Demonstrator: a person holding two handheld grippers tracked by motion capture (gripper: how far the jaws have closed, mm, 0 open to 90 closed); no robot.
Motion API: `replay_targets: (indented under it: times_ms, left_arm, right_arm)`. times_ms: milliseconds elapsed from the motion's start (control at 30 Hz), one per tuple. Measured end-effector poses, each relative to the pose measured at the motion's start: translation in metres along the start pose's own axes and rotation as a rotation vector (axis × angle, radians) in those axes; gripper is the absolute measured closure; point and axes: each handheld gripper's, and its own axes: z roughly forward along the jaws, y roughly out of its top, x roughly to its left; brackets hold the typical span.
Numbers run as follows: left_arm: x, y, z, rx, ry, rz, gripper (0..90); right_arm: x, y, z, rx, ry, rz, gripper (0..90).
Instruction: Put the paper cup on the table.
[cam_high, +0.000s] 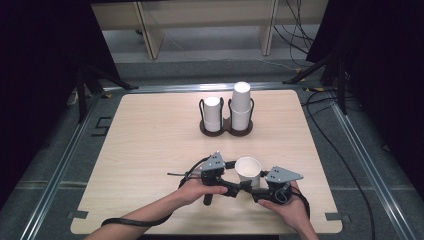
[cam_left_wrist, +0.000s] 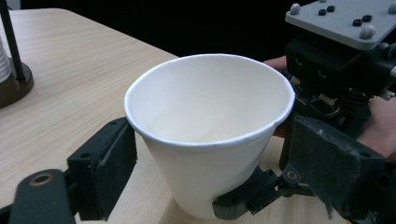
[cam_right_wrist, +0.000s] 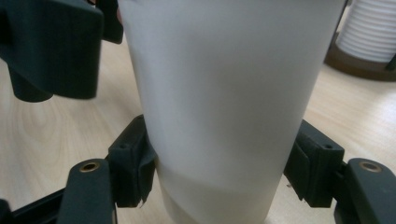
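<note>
A white paper cup (cam_high: 248, 170) stands upright, mouth open, near the front of the wooden table (cam_high: 150, 150), between both hand-held grippers. My right gripper (cam_right_wrist: 222, 165) is shut on the cup (cam_right_wrist: 224, 93) low on its wall, with both pads touching it. My left gripper (cam_left_wrist: 215, 158) straddles the upper part of the cup (cam_left_wrist: 205, 107) with its jaws spread and a small gap at the sides, so it is open. In the high view the left gripper (cam_high: 235, 187) comes in from the left and the right gripper (cam_high: 260, 190) from the right.
A dark two-well cup holder (cam_high: 226, 131) stands at the back centre with a short cup stack (cam_high: 212, 114) and a taller stack (cam_high: 241, 105). The table's front edge lies just behind the hands. Cables and black stands ring the table.
</note>
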Motion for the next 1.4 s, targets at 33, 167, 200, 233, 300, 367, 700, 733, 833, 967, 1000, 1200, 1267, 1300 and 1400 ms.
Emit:
replay_targets:
  times_ms: [33, 167, 200, 233, 300, 367, 700, 733, 833, 967, 1000, 1200, 1267, 1300, 1400]
  left_arm:
    - [0.0, -0.001, 0.0, 0.009, 0.003, -0.001, 14.8]
    - [0.002, -0.003, 0.004, 0.004, -0.012, 0.0, 14.9]
    - [0.001, -0.003, 0.004, 0.009, -0.007, 0.004, 14.9]
    - [0.0, -0.004, 0.005, 0.0, -0.012, 0.0, 14.9]
    - [0.0, -0.003, 0.004, 0.016, -0.009, 0.016, 14.9]
    - [-0.001, -0.003, 0.005, 0.018, -0.002, 0.008, 14.9]
    - [0.0, -0.008, 0.01, 0.041, -0.009, 0.03, 15.0]
    - [0.001, -0.008, 0.009, 0.053, -0.003, 0.044, 15.0]
    - [-0.001, -0.008, 0.01, 0.047, -0.003, 0.027, 15.1]
    - [-0.001, -0.01, 0.009, 0.051, -0.003, 0.026, 15.0]
    - [0.0, -0.01, 0.008, 0.048, -0.009, 0.026, 15.0]
    - [-0.002, -0.012, -0.002, 0.027, -0.007, 0.038, 14.5]
    - [-0.003, -0.012, -0.008, 0.028, -0.007, 0.062, 14.3]
    - [-0.003, -0.012, -0.012, 0.027, -0.007, 0.079, 14.2]
    - [-0.002, -0.012, -0.026, 0.006, 0.015, 0.092, 13.9]
  right_arm:
    - [0.0, 0.0, 0.0, 0.003, -0.002, -0.006, 33.3]
    - [-0.001, 0.0, 0.002, 0.033, -0.001, 0.002, 33.2]
    - [-0.002, 0.0, 0.002, 0.046, 0.006, 0.006, 33.2]
    - [-0.001, 0.0, 0.002, 0.065, 0.003, 0.024, 33.2]
    - [-0.002, 0.001, 0.003, 0.079, 0.011, 0.015, 33.2]
    - [-0.003, 0.002, 0.004, 0.101, 0.013, 0.012, 33.1]
    - [-0.006, 0.002, 0.008, 0.165, 0.027, 0.049, 32.0]
    - [-0.006, 0.003, 0.008, 0.175, 0.022, 0.04, 31.5]
    - [-0.007, 0.003, 0.009, 0.201, 0.017, 0.033, 29.2]
    - [-0.004, 0.002, 0.01, 0.222, 0.018, 0.059, 25.6]
    - [-0.005, 0.002, 0.01, 0.221, 0.018, 0.05, 24.9]
    - [-0.005, 0.001, 0.006, 0.212, 0.007, 0.046, 21.9]
    - [-0.005, 0.0, 0.002, 0.209, -0.003, 0.038, 21.8]
    - [-0.005, 0.0, 0.001, 0.215, -0.003, 0.051, 21.8]
    - [-0.005, -0.001, -0.006, 0.211, 0.004, 0.034, 21.8]
